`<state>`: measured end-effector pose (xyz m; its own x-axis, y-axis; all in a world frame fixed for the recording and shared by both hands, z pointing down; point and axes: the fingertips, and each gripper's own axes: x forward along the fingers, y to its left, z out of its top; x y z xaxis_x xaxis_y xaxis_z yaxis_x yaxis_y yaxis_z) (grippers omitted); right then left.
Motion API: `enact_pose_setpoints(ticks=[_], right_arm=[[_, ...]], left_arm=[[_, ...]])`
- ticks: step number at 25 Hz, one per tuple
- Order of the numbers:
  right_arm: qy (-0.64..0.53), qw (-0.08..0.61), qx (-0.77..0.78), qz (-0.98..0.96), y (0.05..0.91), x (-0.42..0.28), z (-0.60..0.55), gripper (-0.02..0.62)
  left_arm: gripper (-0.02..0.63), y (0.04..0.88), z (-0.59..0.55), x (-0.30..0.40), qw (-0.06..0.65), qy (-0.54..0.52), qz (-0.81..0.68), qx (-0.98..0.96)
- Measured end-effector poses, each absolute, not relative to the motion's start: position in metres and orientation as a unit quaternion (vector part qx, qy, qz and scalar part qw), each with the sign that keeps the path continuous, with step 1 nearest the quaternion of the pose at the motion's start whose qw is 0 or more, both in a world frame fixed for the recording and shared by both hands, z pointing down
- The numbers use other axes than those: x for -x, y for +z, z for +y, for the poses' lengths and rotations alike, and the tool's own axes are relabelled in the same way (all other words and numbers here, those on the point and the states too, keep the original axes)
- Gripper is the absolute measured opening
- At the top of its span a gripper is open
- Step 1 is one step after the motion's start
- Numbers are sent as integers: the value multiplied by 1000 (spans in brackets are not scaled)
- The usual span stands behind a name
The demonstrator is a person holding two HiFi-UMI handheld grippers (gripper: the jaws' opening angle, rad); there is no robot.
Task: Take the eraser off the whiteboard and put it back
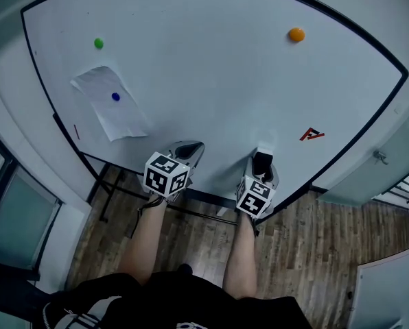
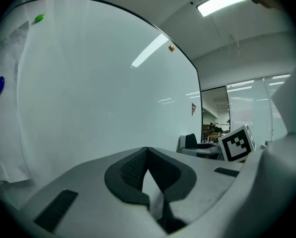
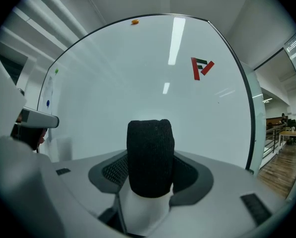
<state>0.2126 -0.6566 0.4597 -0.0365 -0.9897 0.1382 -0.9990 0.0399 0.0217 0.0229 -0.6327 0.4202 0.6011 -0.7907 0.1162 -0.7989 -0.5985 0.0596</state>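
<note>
My right gripper [image 3: 150, 175] grips the eraser [image 3: 150, 148] at lower centre so I can carry it along the whiteboard [image 3: 138, 83]; my left gripper [image 2: 147, 155] is closed and empty.

Glossy smooth whiteboard [image 1: 211, 81], black eraser [image 3: 149, 155] of rough woven cloth, matt paper sheet [image 1: 110, 105], wood-grain floor [image 1: 328, 252]

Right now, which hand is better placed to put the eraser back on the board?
Right. The right gripper grips the eraser between its jaws, close to the whiteboard. The left gripper is shut on nothing, so it would first need a handover.
</note>
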Motion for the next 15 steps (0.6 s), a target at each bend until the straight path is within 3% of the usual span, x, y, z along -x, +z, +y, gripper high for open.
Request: enact_pose_setpoints(ticks=[15], right_arm=[[61,50,-683,-726,456,-207,-622,273]], left_arm=[[17,417,-598,-7,56,31,-440,-896]])
